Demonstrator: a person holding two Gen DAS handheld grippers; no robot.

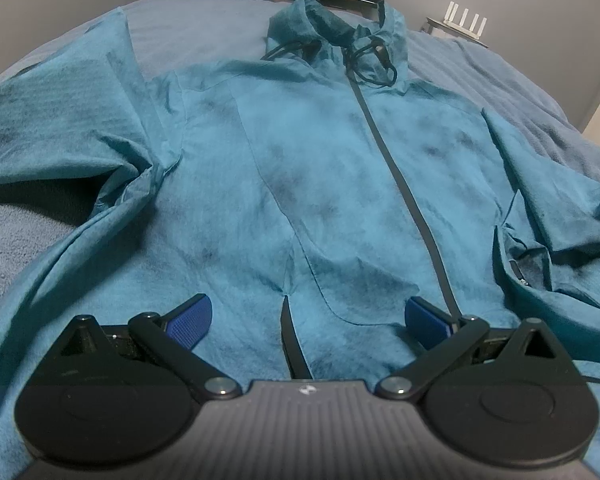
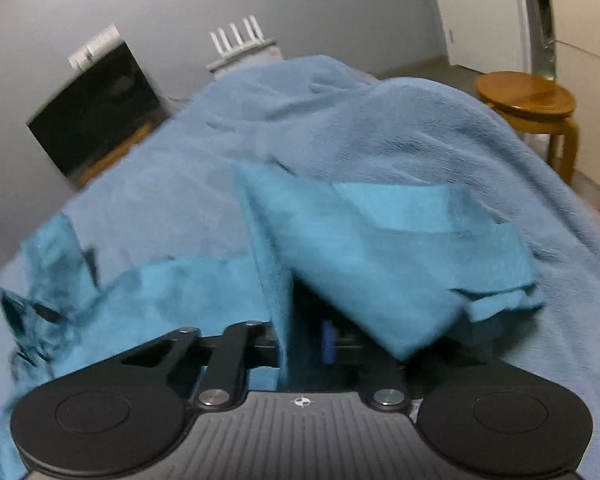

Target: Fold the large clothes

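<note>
A teal hooded jacket [image 1: 324,168] lies face up on a blue blanket [image 1: 204,28], zipper [image 1: 404,184] closed, hood [image 1: 332,28] at the far end and one sleeve [image 1: 60,120] spread to the left. My left gripper [image 1: 308,322] is open and empty, hovering over the jacket's lower front near the hem. In the right wrist view my right gripper [image 2: 320,340] is shut on a fold of the jacket's sleeve [image 2: 388,256], which drapes over the fingers and hides them. This lifted sleeve shows at the right edge of the left wrist view [image 1: 580,216].
The blanket [image 2: 340,120] covers the bed. A black monitor [image 2: 96,120] and a white router [image 2: 240,44] stand by the grey wall behind it. A round wooden stool [image 2: 528,108] stands on the floor to the right.
</note>
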